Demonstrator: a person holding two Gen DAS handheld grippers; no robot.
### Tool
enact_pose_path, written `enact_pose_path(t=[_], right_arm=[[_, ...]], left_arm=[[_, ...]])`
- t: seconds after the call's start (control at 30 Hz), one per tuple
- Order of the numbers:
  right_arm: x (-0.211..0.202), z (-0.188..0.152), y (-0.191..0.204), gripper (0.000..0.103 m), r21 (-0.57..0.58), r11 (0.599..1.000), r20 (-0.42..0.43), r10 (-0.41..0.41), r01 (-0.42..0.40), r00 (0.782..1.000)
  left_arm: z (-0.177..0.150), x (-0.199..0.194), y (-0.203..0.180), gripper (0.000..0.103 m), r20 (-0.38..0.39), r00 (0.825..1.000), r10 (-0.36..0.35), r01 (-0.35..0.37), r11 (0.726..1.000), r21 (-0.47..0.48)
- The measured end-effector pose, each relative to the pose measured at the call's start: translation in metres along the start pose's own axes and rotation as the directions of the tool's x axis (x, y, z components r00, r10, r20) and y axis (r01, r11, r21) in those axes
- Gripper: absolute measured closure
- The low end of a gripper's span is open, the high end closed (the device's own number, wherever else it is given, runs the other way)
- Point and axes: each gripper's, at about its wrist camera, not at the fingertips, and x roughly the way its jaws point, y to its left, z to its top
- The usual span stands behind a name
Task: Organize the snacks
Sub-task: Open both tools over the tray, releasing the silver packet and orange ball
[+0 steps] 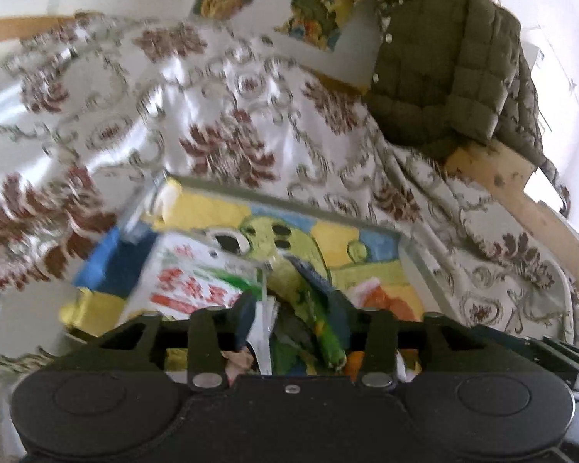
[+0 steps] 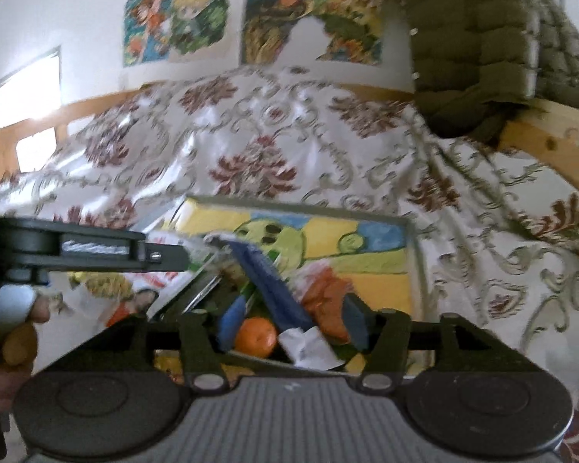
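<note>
A shallow box (image 1: 289, 202) with a bright cartoon picture lies on a floral cloth and holds several snack packs. My left gripper (image 1: 293, 332) hangs open over it. A green pack (image 1: 320, 328) and a dark blue pack (image 1: 320, 281) lie loose between its fingers, with a white bag with red characters (image 1: 189, 281) to the left. My right gripper (image 2: 295, 332) is open above the same box (image 2: 308, 208). An orange fruit (image 2: 255, 336), a blue packet (image 2: 270, 281), a white wrapper (image 2: 308, 347) and a red-orange packet (image 2: 328, 301) sit below, untouched. The left gripper's (image 2: 166, 256) tip reaches in from the left.
A shiny floral cloth (image 1: 220, 115) covers the surface around the box. An olive quilted jacket (image 1: 444, 77) hangs over a wooden rail (image 1: 521, 200) at the right. Colourful posters (image 2: 181, 19) are on the white wall behind. A person's hand (image 2: 15, 332) is at the left edge.
</note>
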Motion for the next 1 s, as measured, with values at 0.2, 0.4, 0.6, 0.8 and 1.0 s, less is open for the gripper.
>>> enact_pose_path(t=[0.2, 0.4, 0.6, 0.8, 1.0], right_arm=[[-0.033, 0.011, -0.015, 0.019, 0.066, 0.998, 0.082, -0.029, 0.023, 0.996], [-0.064, 0.016, -0.030, 0.005, 0.123, 0.992, 0.174, -0.035, 0.014, 0.984], [-0.087, 0.011, -0.038, 0.000, 0.146, 0.989, 0.216, -0.039, 0.007, 0.976], [-0.112, 0.002, -0.035, 0.000, 0.151, 0.988, 0.232, -0.046, 0.011, 0.972], [-0.142, -0.010, -0.025, 0.000, 0.131, 0.991, 0.252, -0.048, 0.015, 0.966]], left_arm=[[0.009, -0.037, -0.009, 0.019, 0.104, 0.993, 0.052, -0.054, 0.998, 0.018], [0.013, -0.074, -0.023, 0.001, 0.213, 0.970, 0.114, -0.127, 0.991, 0.046], [0.008, -0.107, -0.035, 0.001, 0.280, 0.949, 0.147, -0.171, 0.983, 0.061], [-0.008, -0.135, -0.037, 0.001, 0.296, 0.939, 0.174, -0.188, 0.982, 0.019], [-0.025, -0.159, -0.039, 0.001, 0.289, 0.935, 0.204, -0.218, 0.976, 0.014]])
